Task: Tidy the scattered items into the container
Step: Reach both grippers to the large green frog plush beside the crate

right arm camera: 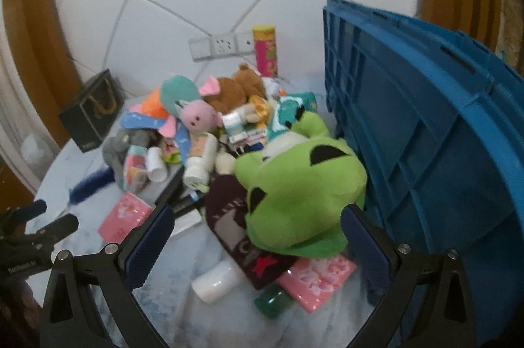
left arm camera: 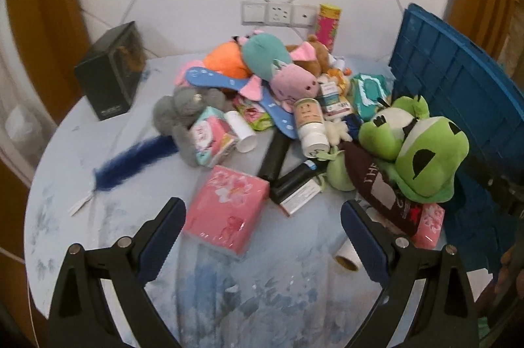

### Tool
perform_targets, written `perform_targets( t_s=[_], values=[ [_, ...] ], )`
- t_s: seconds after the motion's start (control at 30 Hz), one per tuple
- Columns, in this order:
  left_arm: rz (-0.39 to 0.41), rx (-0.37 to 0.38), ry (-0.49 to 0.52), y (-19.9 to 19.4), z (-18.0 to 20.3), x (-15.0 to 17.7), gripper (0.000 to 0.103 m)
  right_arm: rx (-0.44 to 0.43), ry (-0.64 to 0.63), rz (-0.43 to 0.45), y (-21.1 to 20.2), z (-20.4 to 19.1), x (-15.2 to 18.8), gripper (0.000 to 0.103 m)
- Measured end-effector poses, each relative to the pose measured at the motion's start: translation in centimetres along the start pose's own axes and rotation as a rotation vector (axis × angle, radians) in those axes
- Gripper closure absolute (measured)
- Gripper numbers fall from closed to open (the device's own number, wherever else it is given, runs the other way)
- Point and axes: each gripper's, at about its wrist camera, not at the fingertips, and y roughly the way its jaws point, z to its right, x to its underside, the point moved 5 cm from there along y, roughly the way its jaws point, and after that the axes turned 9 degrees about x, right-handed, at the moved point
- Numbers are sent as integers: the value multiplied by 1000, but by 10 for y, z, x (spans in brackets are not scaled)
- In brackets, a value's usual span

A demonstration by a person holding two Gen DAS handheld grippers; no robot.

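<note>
Left tongs (left arm camera: 262, 217): wide open, empty, hovering near pink tissue pack (left arm camera: 226, 213).
Right tongs (right arm camera: 258, 223): wide open, empty, flanking green frog plush (right arm camera: 294, 191).
Container: blue crate (right arm camera: 425, 135), right on desk (left arm camera: 98, 217).

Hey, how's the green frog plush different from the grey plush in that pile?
The green frog plush is bright green and looks bigger; the grey plush is dull grey. The frog lies beside the blue crate, the grey one on the pile's far side, by the blue feather. Both are soft toys on the table.
</note>
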Motion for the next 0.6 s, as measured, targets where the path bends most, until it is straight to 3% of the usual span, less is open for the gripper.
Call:
perform_targets(
  t_s=[0.33, 0.6],
  values=[
    [-65, 110, 155, 49, 13, -25, 6, 151, 117, -79, 40, 12, 21, 0],
    [-130, 118, 185, 96, 0, -35, 6, 198, 177, -148, 89, 21, 28, 0]
  ],
)
